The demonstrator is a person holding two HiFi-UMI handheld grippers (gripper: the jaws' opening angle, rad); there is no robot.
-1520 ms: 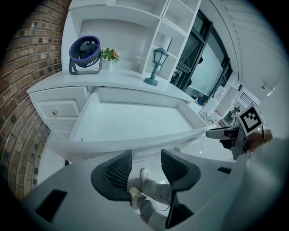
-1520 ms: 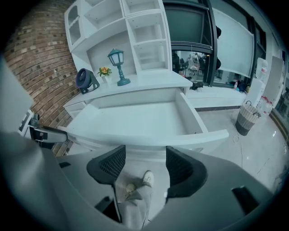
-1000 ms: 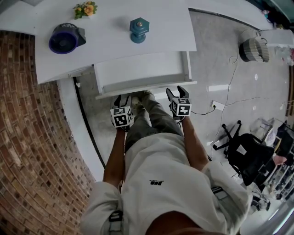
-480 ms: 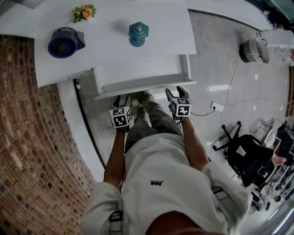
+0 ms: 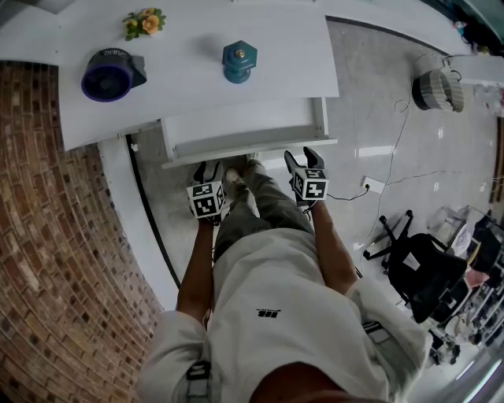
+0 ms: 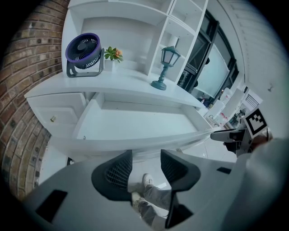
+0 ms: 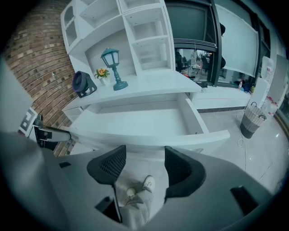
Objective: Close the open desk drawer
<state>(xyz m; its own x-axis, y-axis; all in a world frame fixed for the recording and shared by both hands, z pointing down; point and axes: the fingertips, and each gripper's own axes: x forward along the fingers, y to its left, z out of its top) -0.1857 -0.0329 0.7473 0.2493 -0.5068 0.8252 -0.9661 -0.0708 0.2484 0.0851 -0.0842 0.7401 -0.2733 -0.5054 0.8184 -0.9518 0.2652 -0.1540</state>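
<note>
The white desk drawer stands pulled out from under the desktop, empty inside; its front panel faces me. My left gripper is open, just short of the panel's left part, with nothing between its jaws. My right gripper is open too, its tips close to the panel's right end; whether they touch it I cannot tell. In the left gripper view the drawer lies right above the left gripper. In the right gripper view the drawer front spans just above the right gripper.
On the desktop stand a purple fan, a teal lantern and a small flower pot. A brick wall lies left. A white basket, a cable with a socket and a black chair are on the floor at right.
The drawer front has shifted slightly toward the desk; both grippers have stayed open, at almost the same place by the panel.
</note>
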